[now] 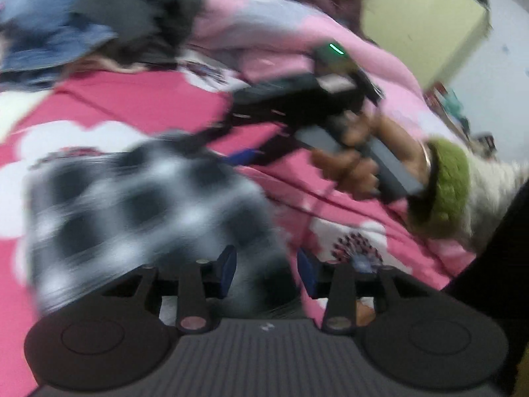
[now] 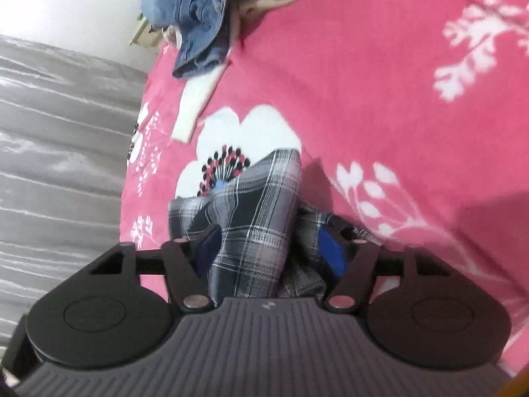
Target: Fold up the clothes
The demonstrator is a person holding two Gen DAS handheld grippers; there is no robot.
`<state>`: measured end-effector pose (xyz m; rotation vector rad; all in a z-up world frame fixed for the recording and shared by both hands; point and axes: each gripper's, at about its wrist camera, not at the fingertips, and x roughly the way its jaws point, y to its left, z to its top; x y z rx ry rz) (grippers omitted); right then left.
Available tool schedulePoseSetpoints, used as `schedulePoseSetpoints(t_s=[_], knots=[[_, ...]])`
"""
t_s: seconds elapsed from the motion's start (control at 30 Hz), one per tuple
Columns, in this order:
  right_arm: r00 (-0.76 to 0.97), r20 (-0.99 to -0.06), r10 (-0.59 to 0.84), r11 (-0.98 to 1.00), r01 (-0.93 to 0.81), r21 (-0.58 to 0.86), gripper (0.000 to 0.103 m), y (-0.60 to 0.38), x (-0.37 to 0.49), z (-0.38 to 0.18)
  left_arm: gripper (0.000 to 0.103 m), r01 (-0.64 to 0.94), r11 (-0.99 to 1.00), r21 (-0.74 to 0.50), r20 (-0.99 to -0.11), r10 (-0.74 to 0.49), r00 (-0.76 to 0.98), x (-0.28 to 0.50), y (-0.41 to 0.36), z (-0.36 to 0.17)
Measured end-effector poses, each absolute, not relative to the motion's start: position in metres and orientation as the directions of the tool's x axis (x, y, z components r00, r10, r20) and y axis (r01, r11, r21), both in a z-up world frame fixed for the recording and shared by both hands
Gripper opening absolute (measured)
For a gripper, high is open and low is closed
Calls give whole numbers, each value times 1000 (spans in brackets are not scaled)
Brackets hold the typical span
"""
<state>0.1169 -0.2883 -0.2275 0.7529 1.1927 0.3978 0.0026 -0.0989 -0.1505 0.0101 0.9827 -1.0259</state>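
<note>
Closest in the right wrist view, the right tongs (image 2: 269, 248) stand with their blue pads apart, a bunched fold of the plaid garment (image 2: 254, 218) between them; the left pad seems to touch the cloth, the right one shows a gap, so I take them as released rather than clenched. In the left wrist view, blurred by motion, the left tongs (image 1: 266, 269) also stand parted, with the edge of the same plaid cloth low between the pads and no clear pinch on it. The garment lies on the pink flowered bed (image 2: 380, 82). Beyond it a person's hand (image 1: 357, 165) in a green cuff (image 1: 449, 178) holds the other tool. At the far edge sits a heap of denim clothes (image 2: 198, 26).

By my reading, a fold on the plaid piece has just been laid or is being re-gripped. Next, both tongs need a firm hold on matching corners. No readable writing or brand shows.
</note>
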Motion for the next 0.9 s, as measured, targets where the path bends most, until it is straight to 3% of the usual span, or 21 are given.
schedulePoseSetpoints(t_s=[0.2,0.27,0.3,0.37,0.43,0.47,0.57,0.8,0.9], knots=[[337,-671,660,695,64,716,57,-281,91,-222,46,758,593,-271,-778,-599,190,-14,-149,-165],[353,-685,638,720,44,693,51,-279,87,-219,46,742,623,-249,-795,-569,210,-14,-157,-167],[361,-687,631,727,35,686,49,-278,86,-218,43,729,641,-240,-803,-553,222,-13,-160,-169],[376,-692,616,740,24,672,35,-276,86,-214,32,711,674,-201,-817,-516,258,-15,-163,-168],[388,-693,608,748,12,664,27,-272,87,-212,23,700,695,-163,-820,-490,296,-18,-162,-165],[393,-693,605,752,3,659,22,-270,87,-211,13,693,703,-159,-820,-485,304,-19,-160,-165],[410,-697,589,772,-30,635,14,-265,85,-210,5,670,720,-180,-818,-488,304,-19,-153,-164],[458,-631,626,729,-57,682,7,-272,49,-184,4,695,664,-278,-776,-581,245,-28,-110,-141],[455,-653,606,746,-42,664,7,-276,33,-194,4,715,644,-271,-793,-570,213,-34,-111,-149]])
